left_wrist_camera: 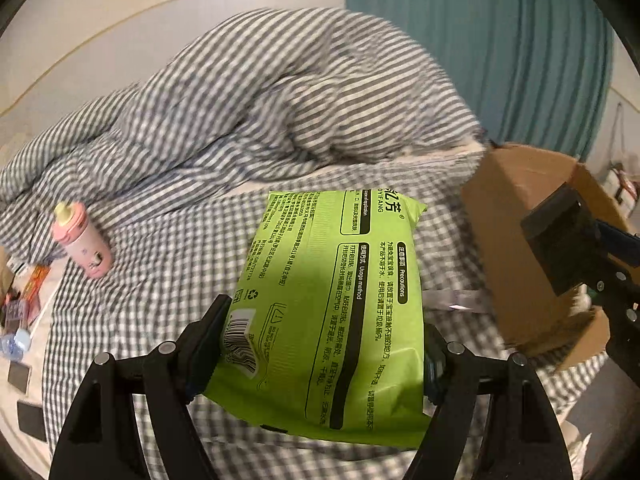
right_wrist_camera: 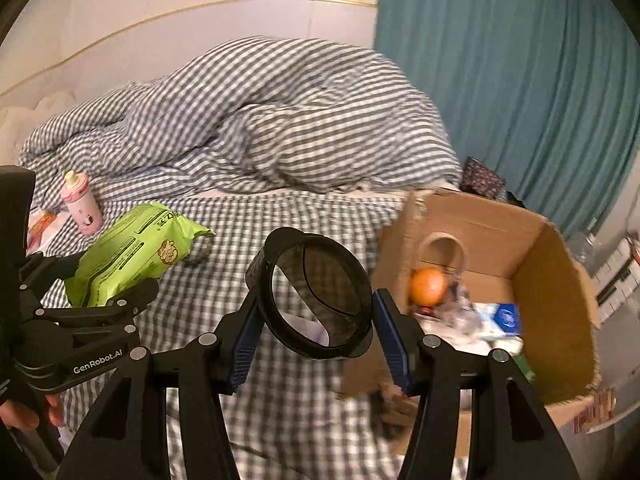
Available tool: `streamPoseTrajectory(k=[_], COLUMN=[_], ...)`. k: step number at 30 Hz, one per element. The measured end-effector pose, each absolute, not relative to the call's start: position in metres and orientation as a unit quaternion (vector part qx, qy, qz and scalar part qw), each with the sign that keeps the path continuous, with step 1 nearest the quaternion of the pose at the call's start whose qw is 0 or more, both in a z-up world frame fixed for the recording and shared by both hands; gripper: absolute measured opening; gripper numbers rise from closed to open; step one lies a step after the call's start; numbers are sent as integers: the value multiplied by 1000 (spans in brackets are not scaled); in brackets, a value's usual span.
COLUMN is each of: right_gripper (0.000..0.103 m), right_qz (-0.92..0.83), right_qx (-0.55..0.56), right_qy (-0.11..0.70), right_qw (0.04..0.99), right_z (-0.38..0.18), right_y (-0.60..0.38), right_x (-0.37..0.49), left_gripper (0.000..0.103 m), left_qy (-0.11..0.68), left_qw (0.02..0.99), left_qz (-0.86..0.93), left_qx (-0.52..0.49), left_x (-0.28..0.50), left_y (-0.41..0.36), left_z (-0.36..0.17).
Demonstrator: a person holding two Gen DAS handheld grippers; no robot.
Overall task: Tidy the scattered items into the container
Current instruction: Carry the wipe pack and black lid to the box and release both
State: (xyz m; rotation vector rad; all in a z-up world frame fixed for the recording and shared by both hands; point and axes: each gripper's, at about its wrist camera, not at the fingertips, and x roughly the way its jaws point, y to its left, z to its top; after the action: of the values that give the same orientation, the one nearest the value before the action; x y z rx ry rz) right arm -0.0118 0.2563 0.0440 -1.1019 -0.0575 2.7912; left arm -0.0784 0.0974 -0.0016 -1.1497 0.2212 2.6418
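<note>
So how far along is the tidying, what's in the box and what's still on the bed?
Done: an orange and some packets lie in the cardboard box. In hand: the left gripper holds the green wipes pack, the right gripper a black ring-shaped lid. Left: the pink bottle and small items at the bed's edge.

Right tool (right_wrist_camera: pixel 316 334) low in the middle squeezing a black ring (right_wrist_camera: pixel 316 296), cardboard box (right_wrist_camera: pixel 556 320) at right with an orange (right_wrist_camera: pixel 429 286) inside, left tool (right_wrist_camera: pixel 116 292) at left holding a green pack (right_wrist_camera: pixel 128 256), pink bottle (right_wrist_camera: pixel 80 202) on the checked bed (right_wrist_camera: pixel 280 232)
</note>
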Motion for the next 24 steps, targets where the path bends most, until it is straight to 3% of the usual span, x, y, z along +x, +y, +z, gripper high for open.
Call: streamPoseTrajectory(k=[10, 24], right_gripper=[54, 54], right_qz=[925, 911], right_qx=[-352, -375], right_qy=[14, 82], right_qw=[141, 154], right_z=[60, 20], right_y=[356, 449], right_x=[31, 39], left_gripper=[80, 80], left_qy=[99, 142], left_qw=[203, 246], left_qz=[902, 877], left_qx=[-367, -388], left_x=[-55, -61], left_y=[207, 321], left_z=[21, -3])
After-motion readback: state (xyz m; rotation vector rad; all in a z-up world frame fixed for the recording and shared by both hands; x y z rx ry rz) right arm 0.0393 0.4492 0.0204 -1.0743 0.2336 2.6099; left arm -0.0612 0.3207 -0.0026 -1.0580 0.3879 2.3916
